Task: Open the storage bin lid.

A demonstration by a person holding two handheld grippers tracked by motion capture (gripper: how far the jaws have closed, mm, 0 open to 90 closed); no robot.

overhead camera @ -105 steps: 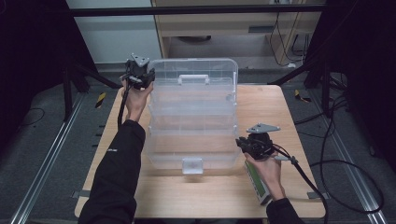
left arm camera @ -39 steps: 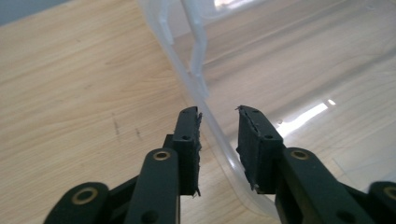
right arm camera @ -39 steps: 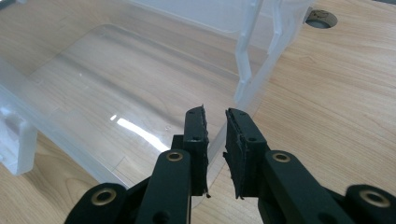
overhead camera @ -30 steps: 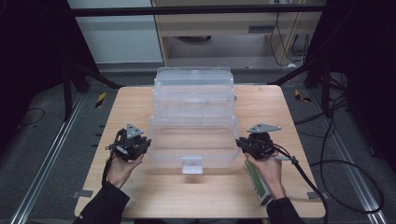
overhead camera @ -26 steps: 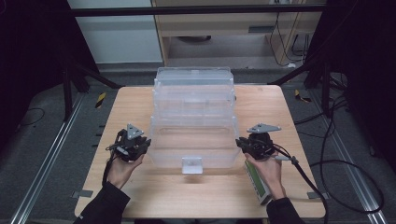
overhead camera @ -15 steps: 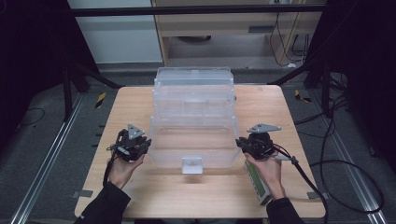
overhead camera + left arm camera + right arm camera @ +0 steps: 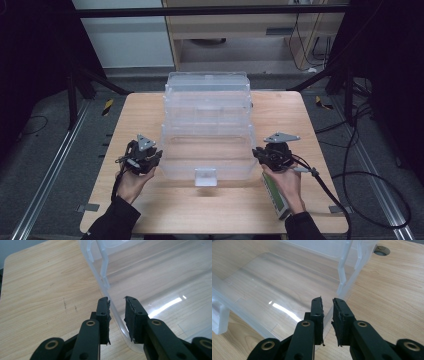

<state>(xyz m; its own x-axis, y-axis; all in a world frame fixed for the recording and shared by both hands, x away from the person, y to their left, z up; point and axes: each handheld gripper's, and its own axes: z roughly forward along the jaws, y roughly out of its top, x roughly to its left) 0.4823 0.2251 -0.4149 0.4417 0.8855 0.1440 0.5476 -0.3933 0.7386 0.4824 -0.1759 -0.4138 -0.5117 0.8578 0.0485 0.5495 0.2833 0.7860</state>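
A: Start at the left gripper (image 7: 117,302). Its jaws straddle the near left rim of the clear plastic box (image 7: 207,125), and they've just been easing apart a little; there's a visible gap beside the wall, so I'd say it isn't clamped.

B: And the right gripper (image 7: 327,302)?

A: Closed on the opposite rim, near the right front corner, pads pressing the thin wall between them. The box itself sits in the middle of the wooden table (image 7: 135,115), lid down, its latch (image 7: 205,177) facing the person.

B: So what makes this step go well?

A: Probably matching both grips before any lift. Seat the left pads squarely on the rim, level with the right, or the flexible wall may twist and slip
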